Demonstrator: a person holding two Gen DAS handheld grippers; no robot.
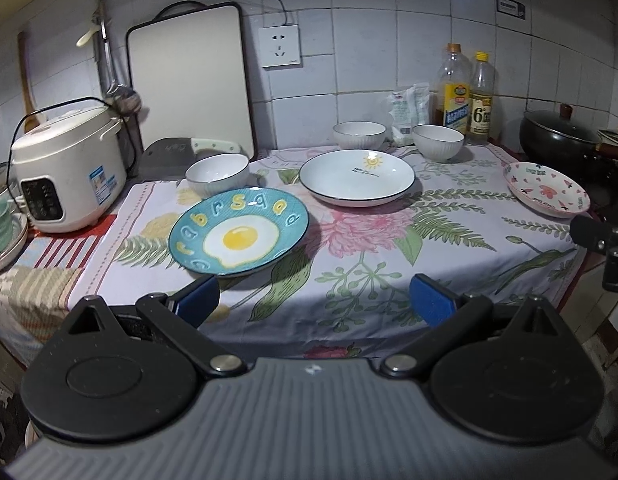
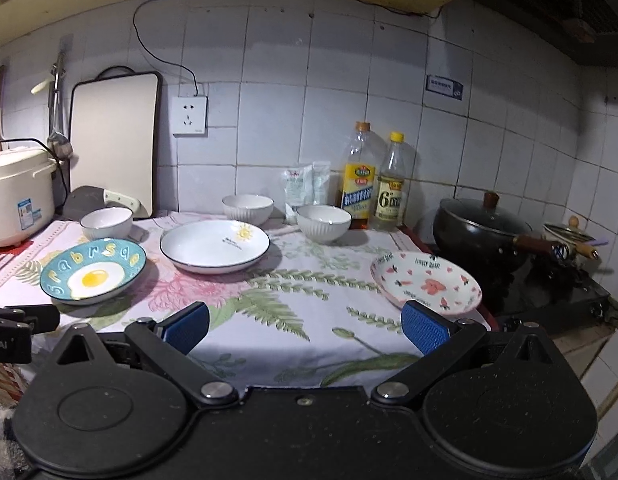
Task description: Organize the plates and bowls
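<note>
Just ahead of the left gripper (image 1: 313, 300), a bit to its left, sits the blue egg plate (image 1: 239, 232) flat on the flowery cloth (image 1: 389, 280). Its near rim is close to the left blue finger, but nothing touches it. It is round, so it has no long side to line up with. Behind it stands a white bowl (image 1: 217, 174), just beside its far rim. Farther ahead is the white sun plate (image 1: 357, 178), with two more white bowls (image 1: 439, 142) at the back by the bottles (image 1: 457, 92). Far to the right is the pink plate (image 1: 547, 194). That one lies just ahead of the right gripper (image 2: 305, 328), near its right finger, so the right hand looks nearer to it. I think the left hand should take the egg plate, because it is the closest one. Both grippers are spread wide and hold nothing. The rice cooker (image 1: 67, 164) stands off to the left, out of the way.
</note>
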